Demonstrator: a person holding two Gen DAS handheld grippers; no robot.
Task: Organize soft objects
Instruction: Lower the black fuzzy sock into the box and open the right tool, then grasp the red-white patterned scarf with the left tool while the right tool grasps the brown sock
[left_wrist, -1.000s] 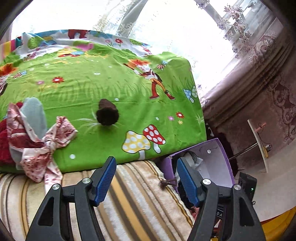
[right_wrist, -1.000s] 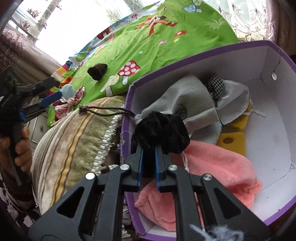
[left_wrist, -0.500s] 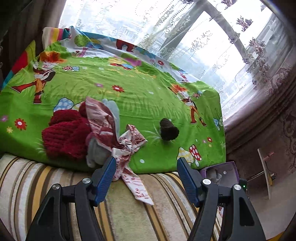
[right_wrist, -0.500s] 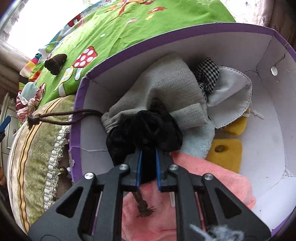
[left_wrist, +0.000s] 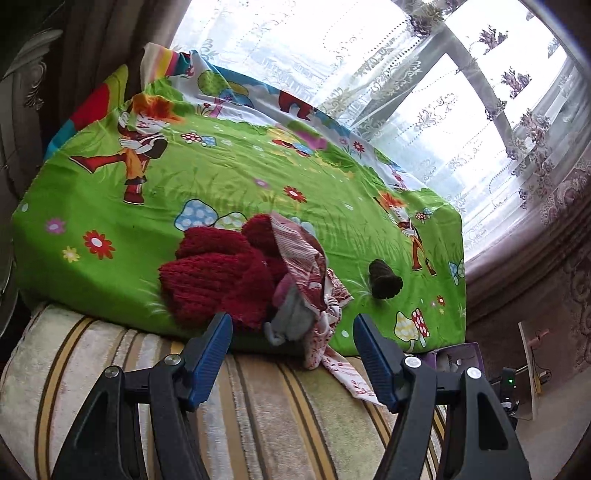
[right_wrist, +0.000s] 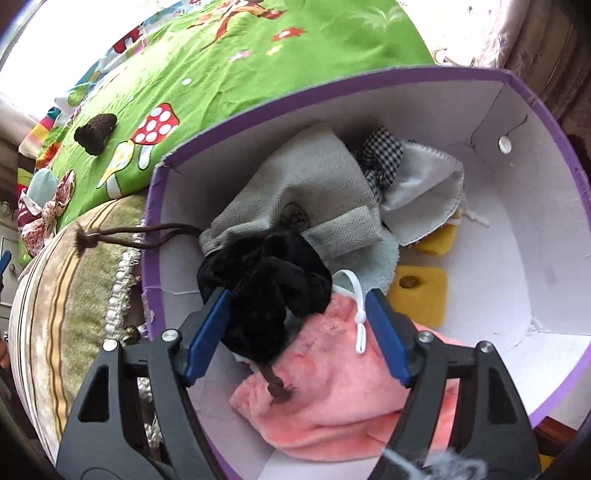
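Observation:
In the right wrist view my right gripper (right_wrist: 297, 301) hangs over the purple box (right_wrist: 539, 110), its jaws opening. A black velvet pouch (right_wrist: 266, 284) lies between them on a pink towel (right_wrist: 332, 398), and the pads no longer press it. A grey pouch (right_wrist: 303, 192) and a white mask (right_wrist: 424, 192) lie behind. In the left wrist view my left gripper (left_wrist: 291, 332) is open above the striped cushion (left_wrist: 258, 417), just short of a grey toy with a red-patterned bow (left_wrist: 306, 277) and a dark red knit (left_wrist: 218, 277). A small dark brown cap (left_wrist: 384, 282) lies to the right.
The green cartoon bedsheet (left_wrist: 221, 184) covers the bed up to the lace-curtained window (left_wrist: 443, 92). Yellow sponges (right_wrist: 417, 286) and a checked cloth (right_wrist: 382, 151) lie in the box. A brown drawstring (right_wrist: 122, 236) hangs over the box rim onto the cushion.
My right gripper opened and let go of the black pouch, which now rests in the box. My left gripper swung left along the bed, from the brown cap to the red knit and bow toy.

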